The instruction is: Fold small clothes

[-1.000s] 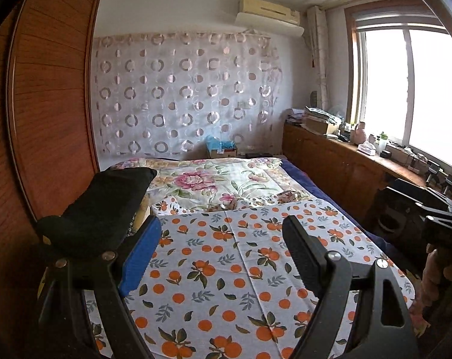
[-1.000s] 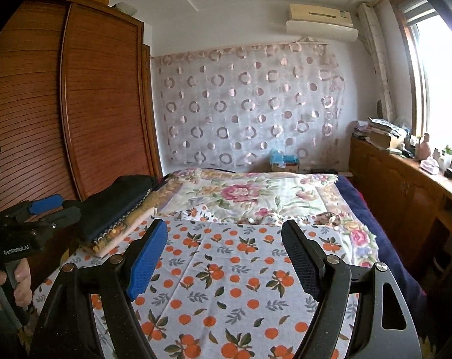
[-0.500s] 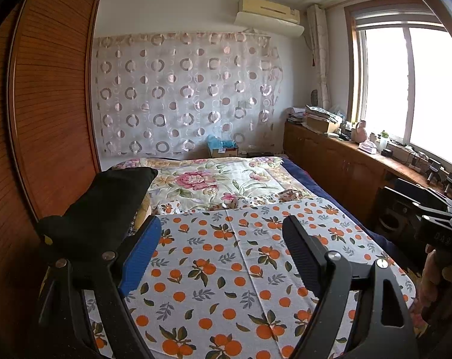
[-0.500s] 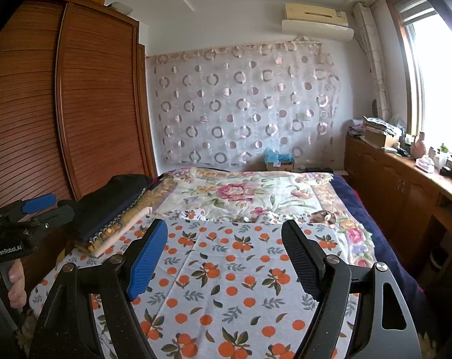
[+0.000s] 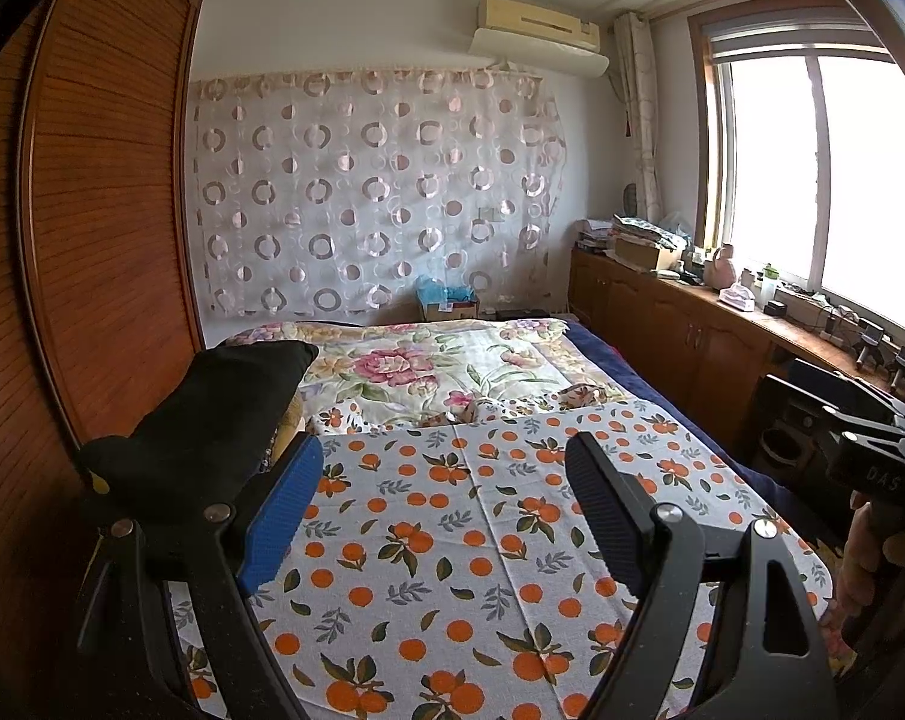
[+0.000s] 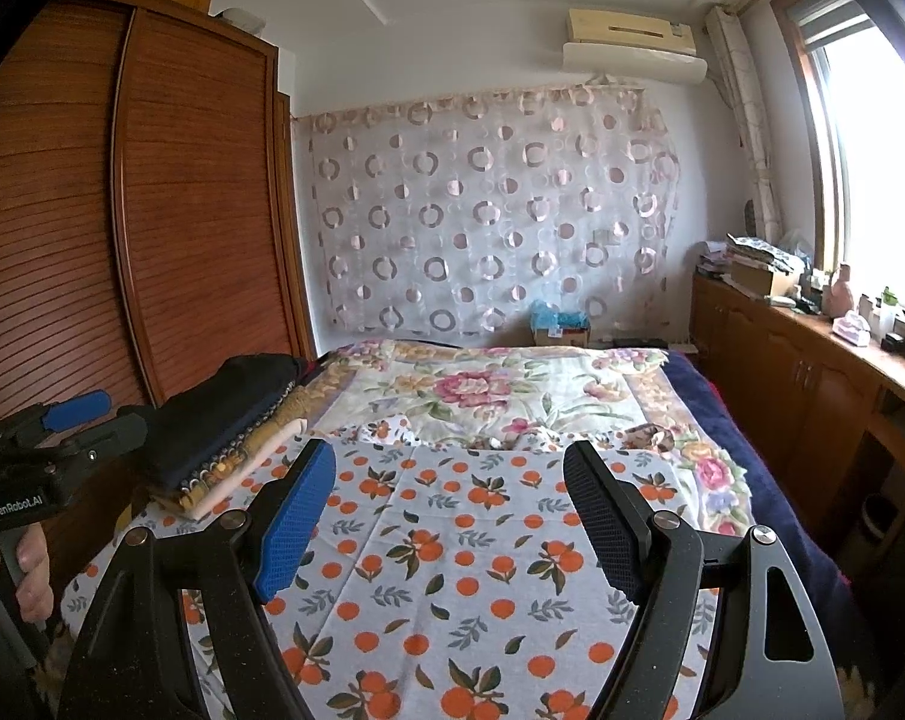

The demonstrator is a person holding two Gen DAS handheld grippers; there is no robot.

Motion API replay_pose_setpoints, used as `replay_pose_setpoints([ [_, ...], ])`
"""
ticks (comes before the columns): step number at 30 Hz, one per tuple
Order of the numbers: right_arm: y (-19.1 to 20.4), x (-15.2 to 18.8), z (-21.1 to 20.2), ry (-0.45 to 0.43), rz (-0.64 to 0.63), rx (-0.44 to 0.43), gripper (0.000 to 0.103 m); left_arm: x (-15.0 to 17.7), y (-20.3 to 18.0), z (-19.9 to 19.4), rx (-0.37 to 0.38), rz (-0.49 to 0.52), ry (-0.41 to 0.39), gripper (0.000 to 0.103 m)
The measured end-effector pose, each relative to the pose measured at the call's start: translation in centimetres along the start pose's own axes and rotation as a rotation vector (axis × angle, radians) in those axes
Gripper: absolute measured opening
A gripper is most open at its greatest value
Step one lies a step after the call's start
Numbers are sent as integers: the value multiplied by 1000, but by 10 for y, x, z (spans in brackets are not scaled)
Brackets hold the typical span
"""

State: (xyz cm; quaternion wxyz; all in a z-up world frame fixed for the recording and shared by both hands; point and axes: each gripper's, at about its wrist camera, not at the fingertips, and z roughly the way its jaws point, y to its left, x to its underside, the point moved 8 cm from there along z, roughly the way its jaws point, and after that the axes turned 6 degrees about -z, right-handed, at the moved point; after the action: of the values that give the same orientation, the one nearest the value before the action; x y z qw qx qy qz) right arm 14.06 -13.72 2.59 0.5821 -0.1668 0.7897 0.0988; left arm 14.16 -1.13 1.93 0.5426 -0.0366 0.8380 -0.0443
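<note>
A stack of folded clothes with a black garment on top (image 6: 236, 408) lies at the bed's left edge; in the left wrist view the black garment (image 5: 212, 420) is just left of my left gripper. A white cloth with orange fruit print (image 5: 482, 540) is spread flat on the bed, also in the right wrist view (image 6: 470, 558). My left gripper (image 5: 446, 468) is open and empty above the cloth. My right gripper (image 6: 449, 471) is open and empty above the cloth. Each gripper shows at the other view's edge: the right one (image 5: 860, 444), the left one (image 6: 68, 432).
A floral quilt (image 6: 482, 384) covers the far half of the bed. A wooden wardrobe (image 6: 200, 210) stands on the left. A low wooden cabinet (image 5: 692, 336) with clutter runs under the window on the right. A small box (image 6: 560, 330) sits by the curtained wall.
The right wrist view has shifted slightly, showing more of the folded stack. Both grippers stay open and nothing on the bed has moved.
</note>
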Motion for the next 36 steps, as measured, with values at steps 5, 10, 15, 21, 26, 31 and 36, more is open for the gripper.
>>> replay_pose_setpoints([
  [5,-4,3,2,4,1,-2,80,-1,1,0,0,0,0,83],
  [10,-4,4,3,5,0,-3,80,-1,2,1,1,0,-2,83],
  [15,-4,4,3,2,-1,-2,80,-1,2,1,0,0,-4,83],
  [21,-4,4,3,1,-2,-4,80,-2,2,1,0,0,-5,83],
  [26,-4,5,3,1,-2,-5,80,-1,2,1,1,0,-6,83],
  [31,-4,5,3,0,-2,-5,80,0,3,2,0,0,-6,83],
  [36,-5,4,5,-1,-2,-5,80,0,3,3,0,0,-7,83],
])
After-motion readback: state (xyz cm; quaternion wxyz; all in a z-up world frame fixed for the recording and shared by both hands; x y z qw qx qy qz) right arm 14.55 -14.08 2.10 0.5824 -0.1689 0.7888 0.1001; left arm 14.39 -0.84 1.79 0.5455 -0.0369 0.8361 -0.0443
